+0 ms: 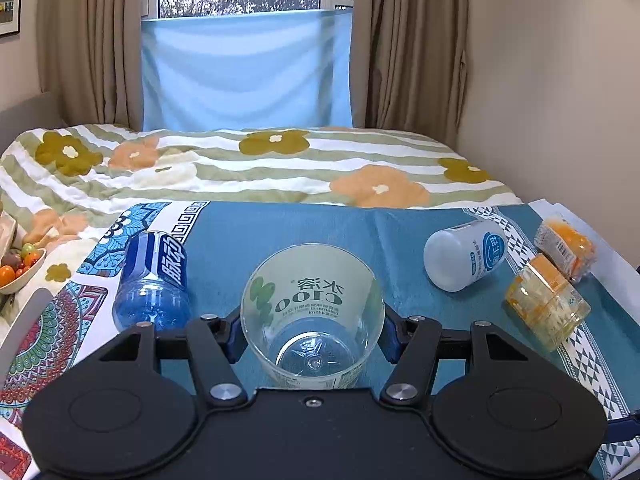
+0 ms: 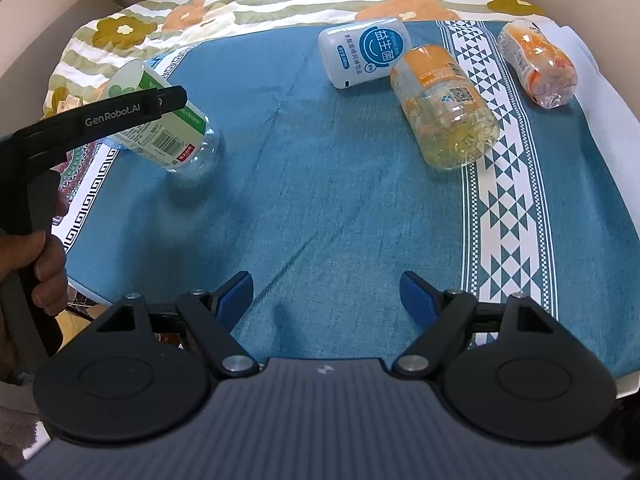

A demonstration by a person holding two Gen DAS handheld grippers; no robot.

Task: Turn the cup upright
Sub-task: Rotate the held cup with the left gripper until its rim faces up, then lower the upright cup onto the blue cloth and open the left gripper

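The clear cup (image 1: 312, 312) with a green and white label sits between my left gripper's (image 1: 312, 340) blue pads, which press on its two sides. Its open mouth faces away from the camera and I see its base inside. In the right wrist view the same cup (image 2: 168, 128) is tilted, base low near the blue cloth (image 2: 320, 200), with the left gripper's black finger (image 2: 132, 108) across it. My right gripper (image 2: 326, 292) is open and empty above the cloth's near edge.
A blue bottle (image 1: 152, 280) lies left of the cup. A white bottle (image 2: 364, 52), an orange-labelled jar (image 2: 444, 108) and an orange-filled bottle (image 2: 536, 68) lie on the cloth at the right. A bowl of fruit (image 1: 20, 268) sits far left on the flowered bedspread (image 1: 240, 168).
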